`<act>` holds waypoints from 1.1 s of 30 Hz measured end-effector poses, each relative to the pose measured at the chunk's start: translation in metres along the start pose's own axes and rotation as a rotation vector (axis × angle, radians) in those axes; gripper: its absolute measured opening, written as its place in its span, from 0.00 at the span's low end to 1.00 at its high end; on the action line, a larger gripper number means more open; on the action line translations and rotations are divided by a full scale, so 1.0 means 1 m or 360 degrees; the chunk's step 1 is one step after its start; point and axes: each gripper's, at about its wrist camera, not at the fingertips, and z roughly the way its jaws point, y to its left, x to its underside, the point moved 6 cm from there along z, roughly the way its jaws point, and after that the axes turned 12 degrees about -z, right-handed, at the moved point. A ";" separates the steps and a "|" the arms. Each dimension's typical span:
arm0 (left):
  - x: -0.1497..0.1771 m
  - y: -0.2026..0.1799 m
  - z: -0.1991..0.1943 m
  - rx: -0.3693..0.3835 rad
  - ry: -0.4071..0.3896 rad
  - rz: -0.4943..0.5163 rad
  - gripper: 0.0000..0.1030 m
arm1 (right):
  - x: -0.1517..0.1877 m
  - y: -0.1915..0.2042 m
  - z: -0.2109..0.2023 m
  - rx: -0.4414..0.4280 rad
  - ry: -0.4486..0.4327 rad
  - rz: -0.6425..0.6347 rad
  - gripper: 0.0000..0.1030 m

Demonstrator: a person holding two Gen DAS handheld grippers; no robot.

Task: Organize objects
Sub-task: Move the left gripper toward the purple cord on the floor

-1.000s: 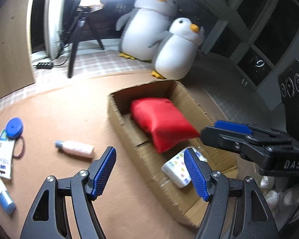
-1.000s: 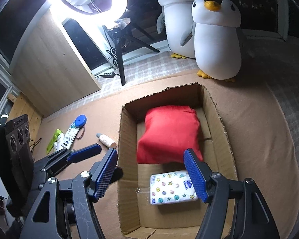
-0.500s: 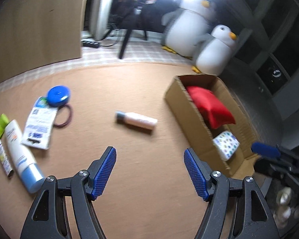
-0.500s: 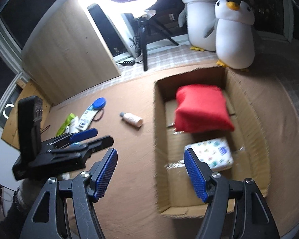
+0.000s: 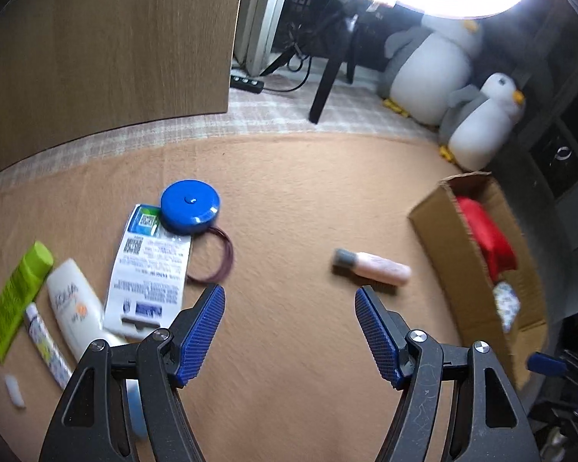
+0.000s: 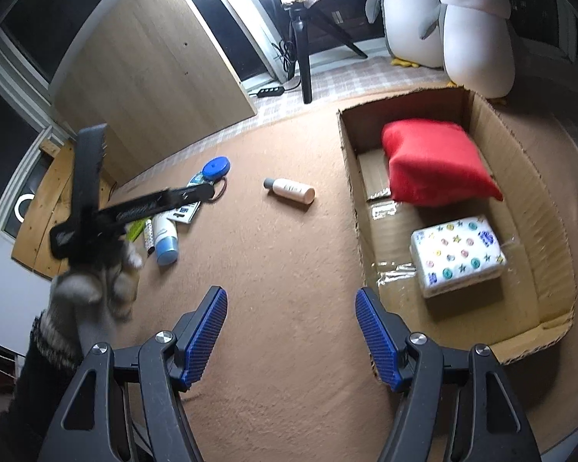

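A cardboard box lies on the brown mat and holds a red pouch and a patterned tissue pack; the box also shows in the left wrist view. A small pink bottle lies on its side left of the box, just beyond my open, empty left gripper. It also shows in the right wrist view. Further left lie a blue round case, a white packet, a white tube and a green tube. My right gripper is open and empty above the mat, left of the box.
Two plush penguins stand behind the box. A ring light on a tripod and a wooden panel stand at the back. A hair band lies by the blue case. A power strip lies on the floor.
My left gripper has swung left, away from the box, and now faces the pink bottle and the loose toiletries. My right gripper has also swung left and back from the box.
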 end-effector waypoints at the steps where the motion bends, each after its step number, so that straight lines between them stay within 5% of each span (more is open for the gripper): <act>1: -0.001 0.002 0.006 0.0001 0.0018 0.0000 0.71 | 0.002 0.000 0.001 -0.0001 0.0006 0.0005 0.64; 13: -0.013 0.006 0.051 -0.0069 0.0118 0.0065 0.71 | 0.021 -0.014 0.003 0.0003 0.0079 0.0085 0.64; 25: 0.010 0.000 0.048 0.0112 0.0303 0.0057 0.71 | 0.024 -0.018 0.007 -0.0011 0.0102 0.0106 0.64; 33: 0.018 -0.012 0.025 0.0208 0.0231 0.0060 0.71 | 0.020 -0.014 0.013 -0.0012 0.0107 0.0102 0.64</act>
